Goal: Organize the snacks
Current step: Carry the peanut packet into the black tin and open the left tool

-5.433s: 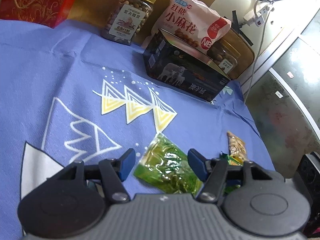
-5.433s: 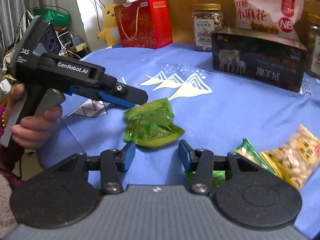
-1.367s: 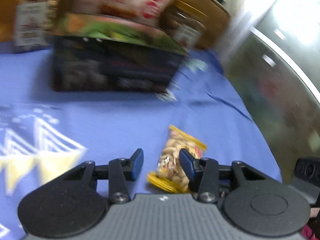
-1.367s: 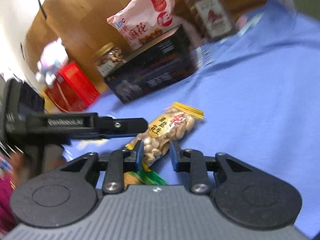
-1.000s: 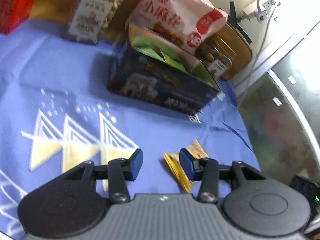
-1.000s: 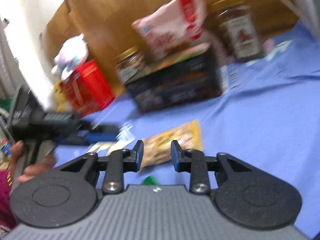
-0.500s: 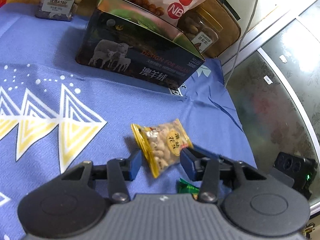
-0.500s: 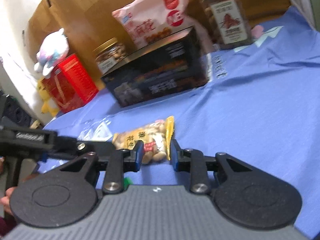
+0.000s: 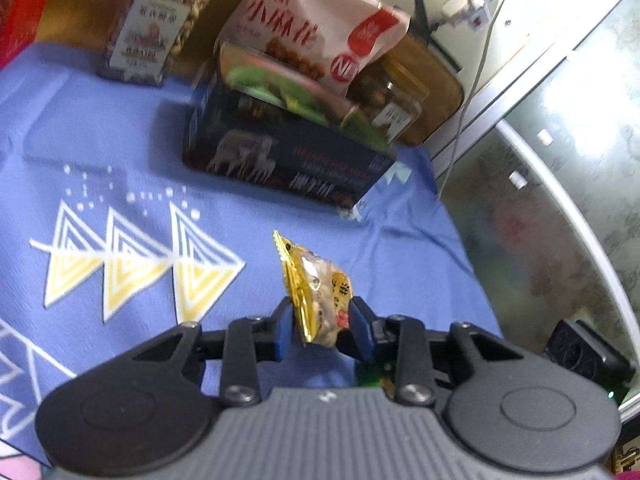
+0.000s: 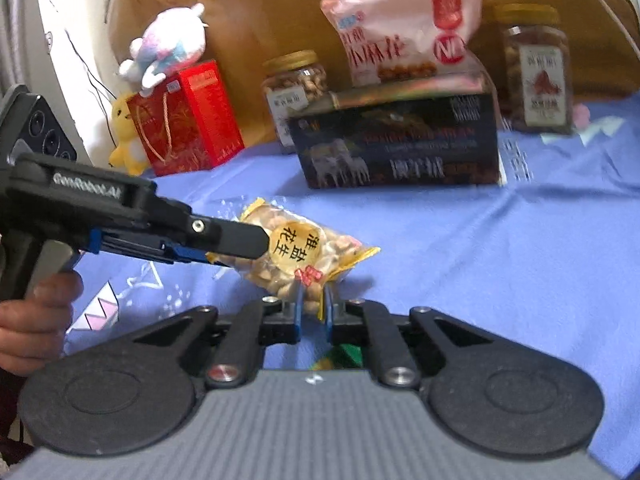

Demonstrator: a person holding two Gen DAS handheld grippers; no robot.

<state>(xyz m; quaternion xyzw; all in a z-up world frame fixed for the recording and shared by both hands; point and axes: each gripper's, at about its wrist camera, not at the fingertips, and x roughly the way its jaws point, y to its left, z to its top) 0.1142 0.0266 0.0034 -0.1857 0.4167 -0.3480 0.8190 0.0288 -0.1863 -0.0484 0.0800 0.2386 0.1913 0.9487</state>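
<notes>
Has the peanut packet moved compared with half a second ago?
Yes. The peanut packet has come off the blue cloth; both grippers' jaws just closed on it.

The peanut packet (image 10: 304, 256) is glossy, crinkled clear plastic with yellow foil edges. A matt blue cloth (image 9: 120, 128) covers the bench. The dark box (image 10: 400, 148) looks like shiny printed card. The jar (image 9: 156, 24) is clear plastic; both grippers' bodies are matt black plastic.

Both views are moderately bright and softly motion-blurred; daylight glares at the upper right of the left wrist view, washing out the glass door (image 9: 560, 168); fisheye bending curves the edges; shadows on the blue cloth (image 10: 500, 264) stay faint.
</notes>
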